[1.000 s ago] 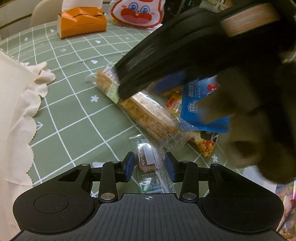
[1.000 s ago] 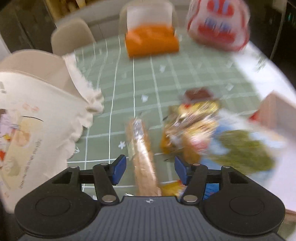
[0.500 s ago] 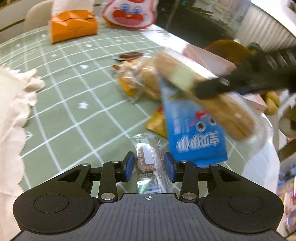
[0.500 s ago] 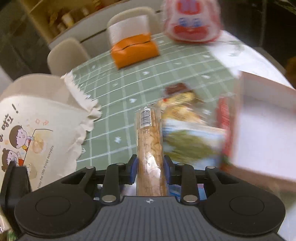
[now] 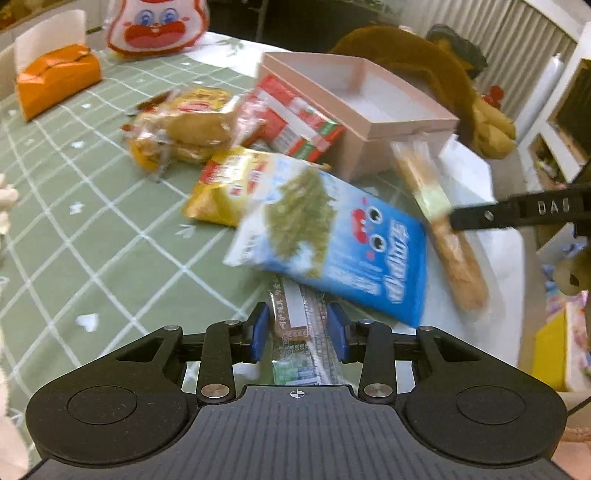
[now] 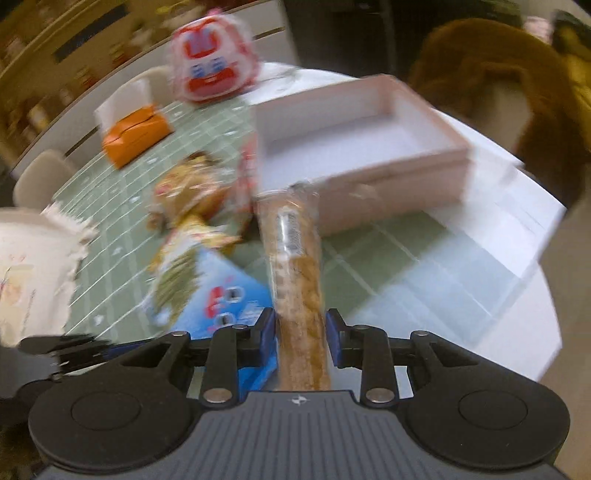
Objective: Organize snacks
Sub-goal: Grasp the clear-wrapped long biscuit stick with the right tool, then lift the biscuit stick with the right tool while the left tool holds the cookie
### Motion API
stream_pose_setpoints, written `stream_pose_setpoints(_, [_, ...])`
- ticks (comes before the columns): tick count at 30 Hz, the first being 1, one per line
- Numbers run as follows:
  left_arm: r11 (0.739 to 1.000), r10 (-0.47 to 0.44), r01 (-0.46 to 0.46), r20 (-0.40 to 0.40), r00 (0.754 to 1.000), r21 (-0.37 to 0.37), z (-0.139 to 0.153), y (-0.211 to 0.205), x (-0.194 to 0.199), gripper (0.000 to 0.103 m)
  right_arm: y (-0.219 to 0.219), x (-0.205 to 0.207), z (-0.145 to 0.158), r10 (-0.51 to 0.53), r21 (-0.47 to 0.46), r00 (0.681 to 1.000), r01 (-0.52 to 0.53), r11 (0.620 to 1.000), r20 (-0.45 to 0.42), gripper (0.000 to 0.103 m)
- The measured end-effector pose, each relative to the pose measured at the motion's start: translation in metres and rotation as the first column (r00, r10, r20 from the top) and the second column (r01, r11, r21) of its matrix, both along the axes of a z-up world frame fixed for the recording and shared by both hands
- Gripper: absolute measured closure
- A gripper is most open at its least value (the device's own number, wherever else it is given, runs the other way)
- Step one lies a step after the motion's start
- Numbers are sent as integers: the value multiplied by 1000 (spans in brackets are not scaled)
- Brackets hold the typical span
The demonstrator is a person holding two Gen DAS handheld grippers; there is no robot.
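The cracker sleeve (image 6: 299, 280) is gripped in the right claw (image 6: 301, 332), its long axis pointed at the pink box (image 6: 369, 147) ahead; a small packet (image 5: 299, 332) is clamped in the left claw (image 5: 298, 326)

orange tissue box (image 5: 55, 79), cartoon-faced cushion (image 5: 157, 24), brown plush toy (image 5: 424, 62)

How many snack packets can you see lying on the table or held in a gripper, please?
6, perhaps more hidden: bread bag, red packet, yellow packet, blue seaweed packet, small bar in left gripper, cracker tube in right gripper.
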State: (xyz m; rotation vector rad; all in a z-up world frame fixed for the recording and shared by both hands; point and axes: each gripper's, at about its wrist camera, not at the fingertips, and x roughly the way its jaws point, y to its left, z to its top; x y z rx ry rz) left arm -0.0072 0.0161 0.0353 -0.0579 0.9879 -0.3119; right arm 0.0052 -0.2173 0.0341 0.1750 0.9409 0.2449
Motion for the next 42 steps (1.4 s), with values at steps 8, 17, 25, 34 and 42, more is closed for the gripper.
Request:
stream_pose_setpoints(8, [995,98,-100,-45,994,-28,-1,36,-3,63,10,3,-18,-6,31,999,8,999,-48,73])
stream_pose_setpoints(17, [990,106,-113,-90,990,-79,-1,39,-15,64,86,47,-17,136,84,989,-131,988,-62,73])
stream_pose_setpoints(25, [955,220,-237,-110,969,-180,-2,62,12,65,95,33,11,277,-37,959,-275,961,53,51])
stream_pose_setpoints(34, [921,323,-330,-68,944,-209,9,95,63,66,109,22,-11,356,-44,934,-356,933,-24,33])
stream_pose_setpoints(42, [933,332,-339,-71,941,-120,9,106,8,67,145,60,-19,321,-86,947,-321,943,-13,27])
